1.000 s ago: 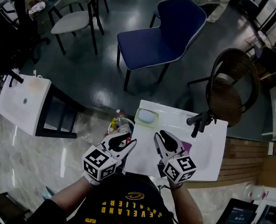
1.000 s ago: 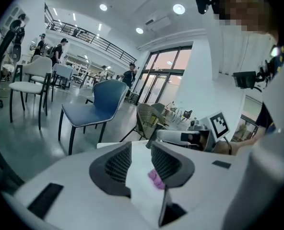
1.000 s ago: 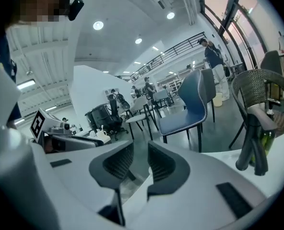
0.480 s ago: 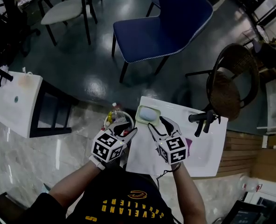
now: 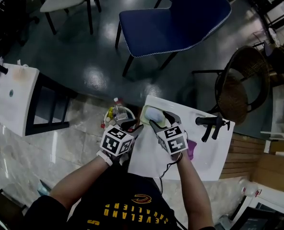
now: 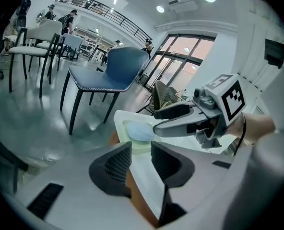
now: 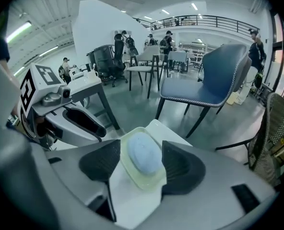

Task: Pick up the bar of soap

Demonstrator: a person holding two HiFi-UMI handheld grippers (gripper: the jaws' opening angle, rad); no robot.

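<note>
The pale blue bar of soap (image 5: 153, 113) lies in a light green dish (image 7: 143, 184) at the near left corner of a white sink top (image 5: 199, 162). My right gripper (image 5: 159, 118) points down over the dish. Its jaws have just been opening and now stand open on either side of the soap (image 7: 143, 153), and the pads do not press on it. My left gripper (image 5: 132, 127) is shut and holds nothing. It hovers at the sink top's left edge, just left of the dish. From there the soap (image 6: 139, 132) shows beyond its fingers.
A black faucet (image 5: 210, 123) stands on the sink top's right part, with a purple thing (image 5: 190, 150) near it. A bin with bottles (image 5: 114, 115) sits on the floor to the left. A blue chair (image 5: 180, 18), a wicker chair (image 5: 238, 90) and a white table (image 5: 10, 99) stand around.
Both grippers have moved forward and down toward the soap dish. The right gripper's jaws have spread and now straddle the soap. The left gripper has stayed shut.
</note>
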